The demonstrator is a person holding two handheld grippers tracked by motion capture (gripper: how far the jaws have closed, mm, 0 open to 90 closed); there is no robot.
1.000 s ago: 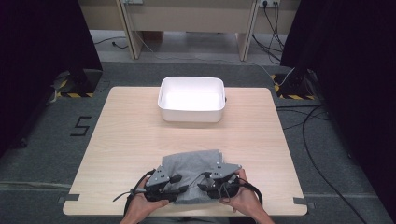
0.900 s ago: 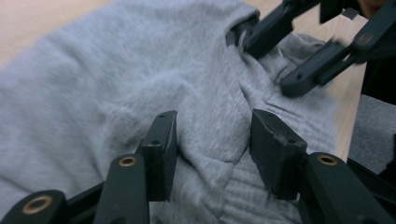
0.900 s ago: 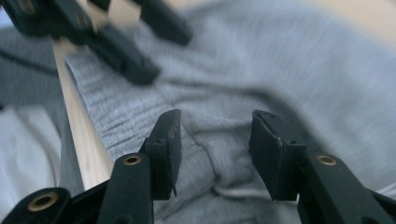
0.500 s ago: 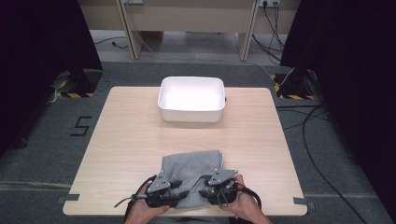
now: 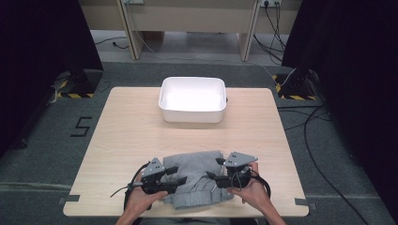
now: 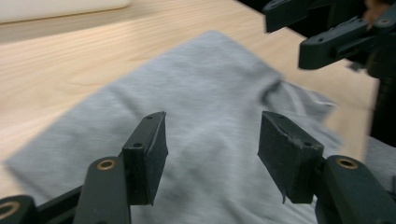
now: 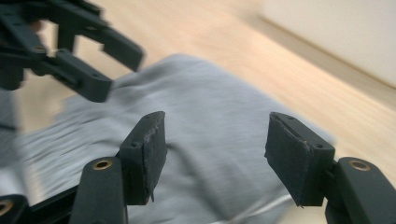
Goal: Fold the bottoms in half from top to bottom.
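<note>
A folded grey garment (image 5: 195, 169) lies flat at the near edge of the wooden table (image 5: 131, 126). My left gripper (image 5: 177, 174) hovers over its left part and my right gripper (image 5: 215, 168) over its right part, jaws pointing toward each other. Both pairs of jaws have just been opening, with nothing between them. In the left gripper view the gripper (image 6: 210, 128) stands open above the grey cloth (image 6: 201, 88), with the right gripper (image 6: 327, 35) beyond. In the right gripper view the gripper (image 7: 215, 130) is open over the cloth (image 7: 210, 98), and the left gripper (image 7: 88, 56) is at the upper left.
A white rectangular bin (image 5: 192, 99) stands at the far middle of the table. Bare wood lies between it and the garment. Cables trail from both grippers toward the person's hands at the near edge.
Both grippers have lifted slightly off the garment and moved a little away from the person. Their jaws stand wider than before. The garment stays folded on the table.
</note>
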